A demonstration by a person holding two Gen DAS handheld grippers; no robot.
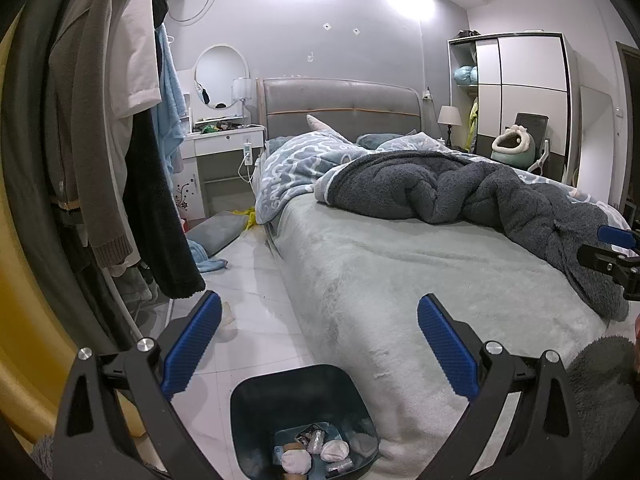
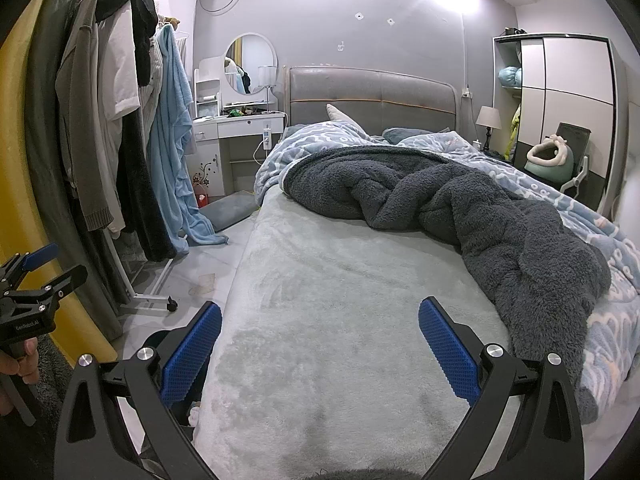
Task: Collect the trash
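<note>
Left gripper [image 1: 319,344]: jaws spread wide, empty, hanging above bin [image 1: 256,408]. Bin: dark, on floor, touching bed [image 1: 360,280] at its foot corner; holds trash [image 1: 316,450], wads and wrappers. Right gripper [image 2: 320,346]: jaws spread wide, empty, over bed's foot end. Blanket [image 2: 460,208]: dark, rumpled, mid-bed.

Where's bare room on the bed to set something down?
Free: the near half of the grey-green sheet, between the foot edge, the left bed edge and the dark fleece blanket. Crowded: the head end and right side, heaped with that fleece and the blue patterned quilt. The trash bin stands on the floor at the bed's near-left corner.
</note>
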